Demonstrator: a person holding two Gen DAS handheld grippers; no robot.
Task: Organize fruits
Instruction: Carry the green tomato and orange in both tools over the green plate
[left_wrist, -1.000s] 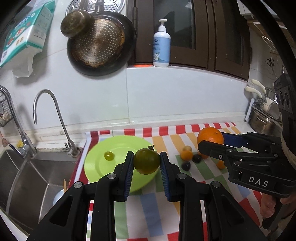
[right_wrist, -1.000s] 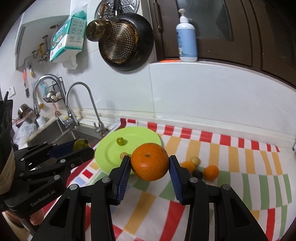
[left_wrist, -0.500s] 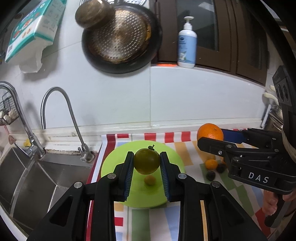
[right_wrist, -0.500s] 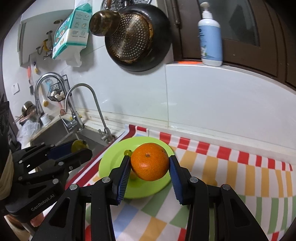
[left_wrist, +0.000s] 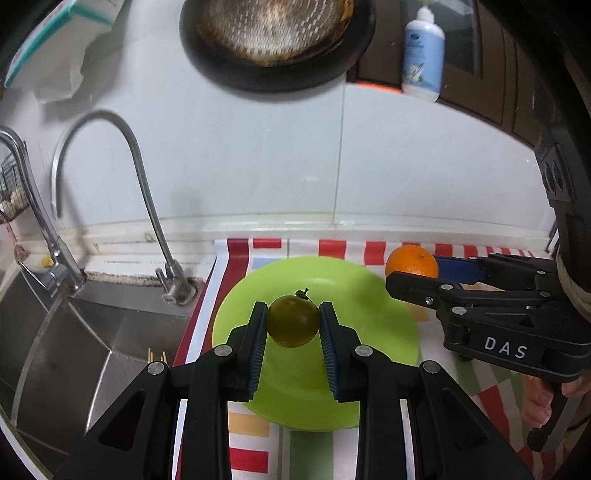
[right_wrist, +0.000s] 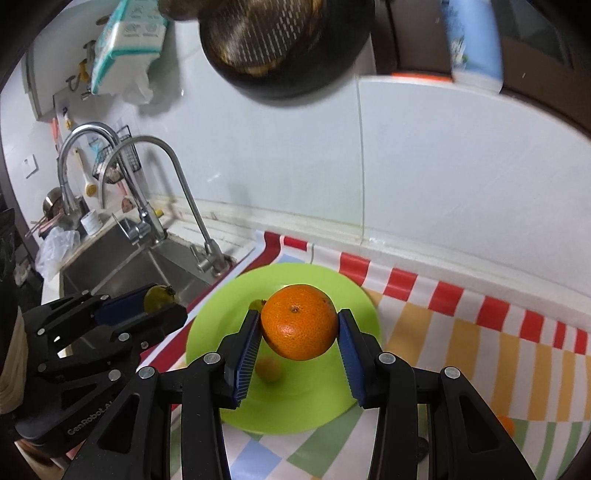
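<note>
Left wrist view has the left claw (left_wrist: 293, 325) clamped on a dark green fruit (left_wrist: 293, 320), hanging over the green plate (left_wrist: 384, 332). Right claw (right_wrist: 298, 323) is squeezing an orange (right_wrist: 299, 320) above the same plate. I'd lower both close to the plate before letting go, apart from each other, or they'll roll off onto the striped cloth (right_wrist: 461, 332). Count: one plate, two small fruits (right_wrist: 267, 369) already on it, two held, two taps (right_wrist: 162, 177) at the sink (left_wrist: 74, 350).
</note>
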